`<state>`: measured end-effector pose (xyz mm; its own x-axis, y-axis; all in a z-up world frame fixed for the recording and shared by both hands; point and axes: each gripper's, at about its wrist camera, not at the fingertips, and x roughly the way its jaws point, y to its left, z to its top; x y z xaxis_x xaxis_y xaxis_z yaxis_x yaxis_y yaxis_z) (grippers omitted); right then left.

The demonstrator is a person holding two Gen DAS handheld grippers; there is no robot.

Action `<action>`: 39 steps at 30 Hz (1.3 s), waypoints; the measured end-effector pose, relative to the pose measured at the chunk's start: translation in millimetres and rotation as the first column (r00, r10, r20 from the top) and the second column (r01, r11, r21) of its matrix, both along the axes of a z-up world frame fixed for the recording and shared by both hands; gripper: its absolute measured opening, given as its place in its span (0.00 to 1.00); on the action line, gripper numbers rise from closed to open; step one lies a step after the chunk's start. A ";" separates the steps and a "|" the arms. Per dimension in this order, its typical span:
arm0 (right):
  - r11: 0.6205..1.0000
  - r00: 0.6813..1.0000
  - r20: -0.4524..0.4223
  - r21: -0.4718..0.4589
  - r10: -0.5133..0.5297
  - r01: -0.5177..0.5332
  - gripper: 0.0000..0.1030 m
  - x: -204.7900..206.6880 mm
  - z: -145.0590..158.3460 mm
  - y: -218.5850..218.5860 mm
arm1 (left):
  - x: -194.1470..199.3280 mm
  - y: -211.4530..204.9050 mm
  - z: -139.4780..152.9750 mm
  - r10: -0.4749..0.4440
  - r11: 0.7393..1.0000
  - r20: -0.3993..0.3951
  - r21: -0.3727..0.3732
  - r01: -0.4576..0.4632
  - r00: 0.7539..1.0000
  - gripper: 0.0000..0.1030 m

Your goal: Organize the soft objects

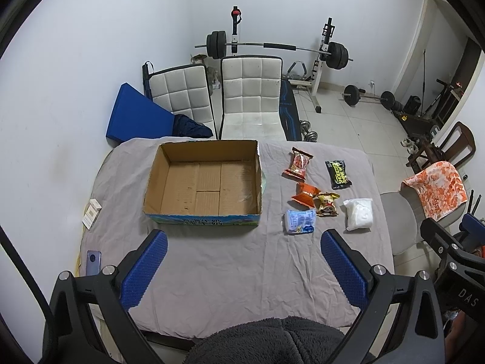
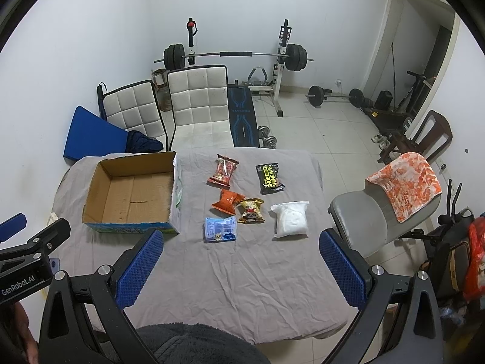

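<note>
The print on the blue packet [image 2: 220,228] is too small to read; the phone [image 1: 93,262] at the table's left edge is partly hidden behind the left gripper [image 1: 242,268]; the left gripper's body is cut off by the right view's edge; a dark fleece [image 1: 272,342], perhaps a sleeve, runs off the bottom.

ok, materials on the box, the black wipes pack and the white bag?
Box: brown corrugated cardboard, matte, torn rim, printed outside. Black shoe shine wipes pack: likely plastic film, glossy, with glare and crimped ends. White bag: seemingly clear, slightly shiny plastic over something soft and white; contents unclear.
</note>
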<state>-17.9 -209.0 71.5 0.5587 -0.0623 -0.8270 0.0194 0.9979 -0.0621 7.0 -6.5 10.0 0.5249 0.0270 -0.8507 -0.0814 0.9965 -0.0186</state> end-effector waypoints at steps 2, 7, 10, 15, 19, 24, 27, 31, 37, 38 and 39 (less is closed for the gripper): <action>1.000 1.000 -0.001 0.000 0.002 -0.002 1.00 0.1 -0.1 -0.4 | 0.0 0.0 0.2 -0.001 1.000 -0.001 -0.002 0.001 1.000 1.00; 1.000 1.000 0.000 -0.001 0.000 0.000 1.00 0.1 0.1 -0.2 | -0.3 -0.1 -0.2 0.000 1.000 0.000 -0.001 0.000 1.000 1.00; 1.000 1.000 0.000 0.002 0.001 -0.001 1.00 0.1 -0.8 -1.0 | -0.3 -0.4 -0.1 0.001 1.000 0.000 0.000 -0.001 1.000 1.00; 1.000 1.000 0.000 0.001 0.000 0.000 1.00 1.2 -0.5 -1.5 | -0.2 -0.7 0.5 0.000 1.000 -0.001 0.000 0.000 1.000 1.00; 1.000 1.000 0.000 0.001 0.000 0.000 1.00 2.2 -0.9 -1.5 | -0.4 -1.3 0.4 0.000 1.000 0.001 -0.001 0.000 1.000 1.00; 1.000 1.000 -0.001 0.001 0.001 -0.001 1.00 1.9 -1.1 -2.0 | 0.4 -1.6 0.2 -0.003 1.000 -0.003 -0.004 0.003 1.000 1.00; 1.000 1.000 -0.001 -0.001 0.003 -0.003 1.00 2.0 -1.6 -2.5 | 1.3 -2.5 0.2 -0.004 1.000 -0.003 -0.006 0.003 1.000 1.00; 1.000 1.000 0.000 0.001 0.000 0.000 1.00 1.2 -2.1 -1.8 | 2.5 -3.5 -0.7 -0.004 1.000 -0.002 -0.006 0.004 1.000 1.00; 1.000 1.000 -0.001 0.001 -0.002 0.002 1.00 2.0 -3.7 -3.6 | 1.5 -3.6 -0.9 -0.004 1.000 -0.003 -0.006 0.004 1.000 1.00; 1.000 1.000 -0.002 0.001 -0.002 0.002 1.00 2.0 -3.4 -3.0 | 0.9 -3.0 -0.9 -0.005 1.000 -0.003 -0.007 0.005 1.000 1.00; 1.000 1.000 -0.002 -0.001 -0.001 0.001 1.00 2.2 -3.6 -3.3 | 1.6 -4.2 -2.3 -0.006 1.000 -0.004 -0.008 0.006 1.000 1.00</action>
